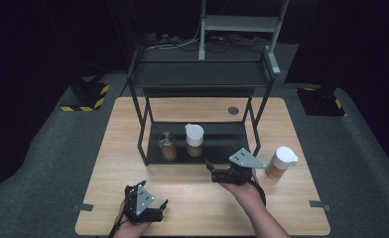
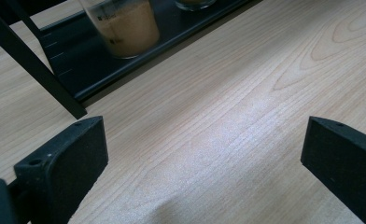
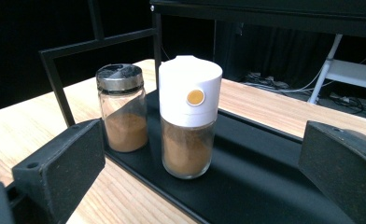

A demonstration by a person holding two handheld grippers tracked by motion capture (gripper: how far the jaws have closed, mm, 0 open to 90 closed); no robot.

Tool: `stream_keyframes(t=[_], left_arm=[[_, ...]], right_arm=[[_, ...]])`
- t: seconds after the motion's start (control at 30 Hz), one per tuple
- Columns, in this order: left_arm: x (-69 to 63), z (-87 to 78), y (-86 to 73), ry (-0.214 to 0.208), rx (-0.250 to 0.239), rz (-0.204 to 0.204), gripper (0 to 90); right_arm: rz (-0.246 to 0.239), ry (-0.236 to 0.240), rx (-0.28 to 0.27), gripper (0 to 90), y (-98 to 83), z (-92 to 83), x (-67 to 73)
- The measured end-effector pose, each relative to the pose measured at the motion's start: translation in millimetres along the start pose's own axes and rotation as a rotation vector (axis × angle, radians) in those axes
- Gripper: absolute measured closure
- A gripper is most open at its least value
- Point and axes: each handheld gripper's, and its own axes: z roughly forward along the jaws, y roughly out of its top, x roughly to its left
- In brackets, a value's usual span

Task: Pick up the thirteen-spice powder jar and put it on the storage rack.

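Two spice jars stand on the black lower shelf [image 1: 227,144] of a metal rack: one with a metal lid [image 1: 167,146] [image 3: 122,107] and one with a tall white cap [image 1: 194,140] [image 3: 189,116]. Another white-capped jar [image 1: 281,162] stands on the table to the right of the rack. My right gripper [image 1: 213,171] [image 3: 200,177] is open, just in front of the shelf, facing the two shelf jars. My left gripper [image 1: 160,208] [image 2: 204,163] is open above bare wood near the table's front edge, holding nothing. A jar of brown powder [image 2: 127,25] shows beyond it.
The rack's black legs [image 1: 143,144] and upper shelf [image 1: 200,74] stand over the middle of the wooden table [image 1: 108,163]. A round grommet [image 1: 233,110] sits in the tabletop behind the rack. Dark floor surrounds the table.
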Motion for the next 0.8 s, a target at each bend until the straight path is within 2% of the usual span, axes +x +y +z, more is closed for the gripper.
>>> stream_keyframes(t=[0.37,0.8], left_arm=[[-0.4,0.0,0.0,0.001,0.000,0.003,0.9],[-1.5,0.2,0.4,0.003,0.002,0.006,0.9]], right_arm=[[-0.014,-0.013,0.003,0.0,-8.1,-16.8,-0.6],[-0.057,-0.069,0.041,0.0,-38.3,-52.6,-5.6]])
